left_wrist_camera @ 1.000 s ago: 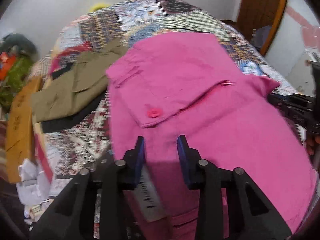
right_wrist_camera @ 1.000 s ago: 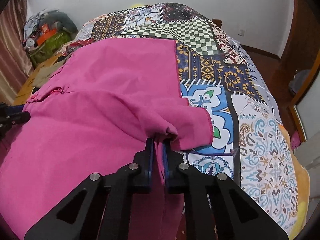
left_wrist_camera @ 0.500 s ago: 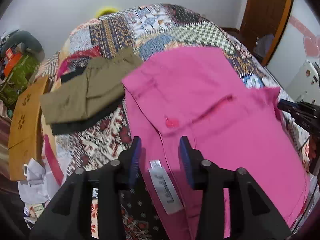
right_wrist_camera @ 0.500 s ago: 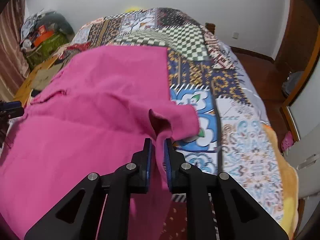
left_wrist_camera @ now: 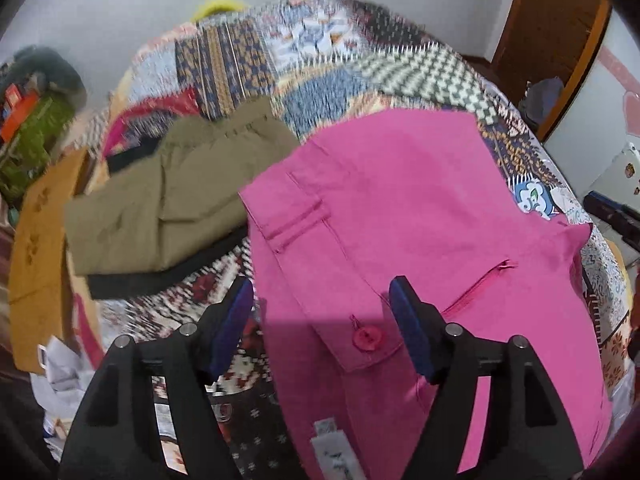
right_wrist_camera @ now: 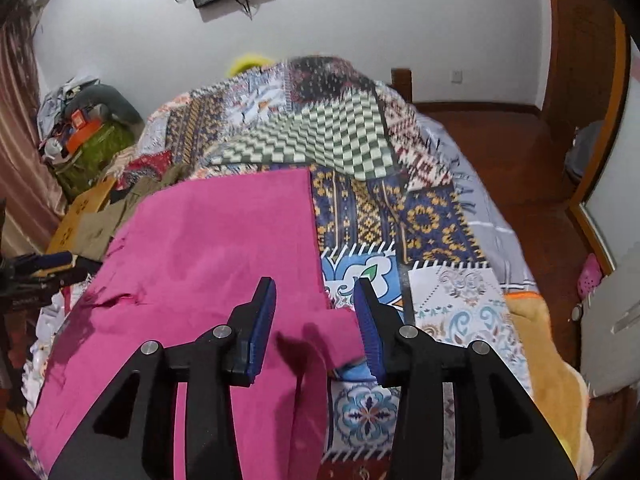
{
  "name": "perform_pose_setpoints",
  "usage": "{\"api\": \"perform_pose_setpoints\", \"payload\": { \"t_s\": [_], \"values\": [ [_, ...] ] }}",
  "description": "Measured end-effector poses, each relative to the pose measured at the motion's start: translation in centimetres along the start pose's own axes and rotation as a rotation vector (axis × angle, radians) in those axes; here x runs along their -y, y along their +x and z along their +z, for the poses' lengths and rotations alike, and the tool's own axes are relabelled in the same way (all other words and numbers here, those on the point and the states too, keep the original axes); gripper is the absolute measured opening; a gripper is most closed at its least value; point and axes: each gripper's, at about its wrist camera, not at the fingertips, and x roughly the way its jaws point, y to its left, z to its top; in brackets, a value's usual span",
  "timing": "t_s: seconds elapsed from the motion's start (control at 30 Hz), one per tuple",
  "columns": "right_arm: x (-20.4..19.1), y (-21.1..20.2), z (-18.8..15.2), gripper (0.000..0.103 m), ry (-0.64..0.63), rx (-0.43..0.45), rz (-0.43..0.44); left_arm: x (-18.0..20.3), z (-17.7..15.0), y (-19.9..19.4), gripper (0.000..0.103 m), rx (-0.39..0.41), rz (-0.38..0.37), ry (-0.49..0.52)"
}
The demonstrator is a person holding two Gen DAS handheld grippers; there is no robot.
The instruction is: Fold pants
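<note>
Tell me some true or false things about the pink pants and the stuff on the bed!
1. The pink pants lie on a patchwork bedspread. True.
2. The pink pants have a blue button. False: the button is pink.
3. Olive-green pants lie beside the pink ones. True.
4. The right tool is clamped shut on the pink cloth. False: its jaws are opening, with the cloth lying loose between them.
5. A white label shows at the near edge of the pink pants. True.
6. The olive-green pants lie on top of the pink pants. False: they sit beside them, apart.
</note>
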Motion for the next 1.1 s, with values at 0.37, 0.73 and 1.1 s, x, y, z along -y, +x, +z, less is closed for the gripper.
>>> {"api": "perform_pose_setpoints", "payload": {
  "t_s": [0.37,0.73,1.1],
  "values": [
    [1.0,7.3,-2.4,0.037,0.069,-0.21,0.083,0.6,-0.9,2.9,0.063,-0.038,-0.119,-0.02],
    [-0.8,7.2,-3.1,0.008,-0.022,-0.192,0.088,1.0,-0.7,3.1,0.026,-0.02,-0.003,0.056],
    [0.4,6.6,-3.2,0.003,-0.103,-0.199,-0.013,-1.8,-1.2,1.2,0.02,0.007,0.072,0.044]
  ]
}}
